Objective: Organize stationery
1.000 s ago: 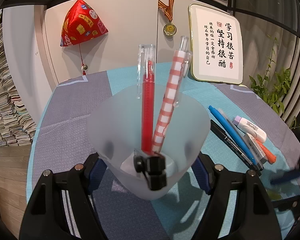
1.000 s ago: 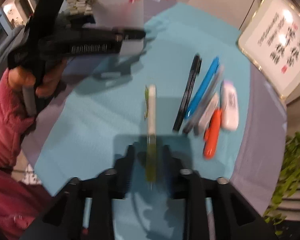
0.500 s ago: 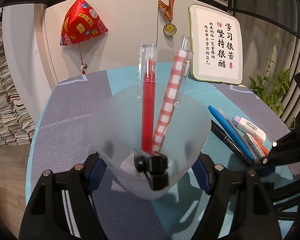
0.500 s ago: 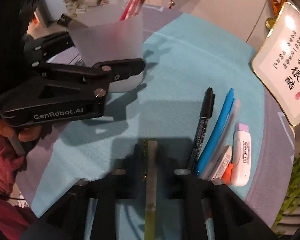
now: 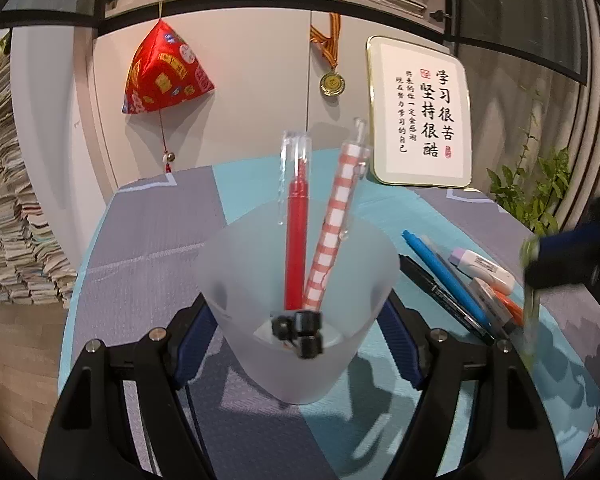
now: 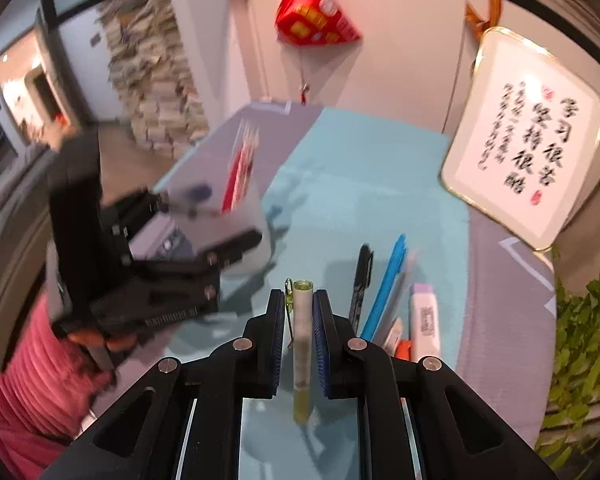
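Note:
My left gripper [image 5: 298, 340] is shut on a frosted plastic cup [image 5: 296, 360] that holds a red pen [image 5: 297, 256] and a red-checked pen [image 5: 332, 236]. My right gripper [image 6: 298, 300] is shut on a yellow-green pen [image 6: 302, 332], held above the table. That pen also shows at the right edge of the left wrist view [image 5: 531, 300]. The cup and left gripper appear blurred at the left of the right wrist view [image 6: 236, 216]. On the teal mat lie a black pen [image 6: 360, 280], a blue pen [image 6: 386, 288], a white-and-purple correction tape [image 6: 424, 316] and an orange marker [image 5: 508, 306].
A framed calligraphy board [image 5: 420, 112] leans against the wall at the back right. A red hanging ornament [image 5: 162, 72] and a medal [image 5: 332, 82] hang on the wall. A plant [image 6: 580, 340] stands at the right. Stacked papers [image 5: 8, 220] stand at the left.
My right gripper has lifted the yellow-green pen off the mat and tilted up, so its view swung from looking down at the table toward the wall. The left gripper and cup stayed still.

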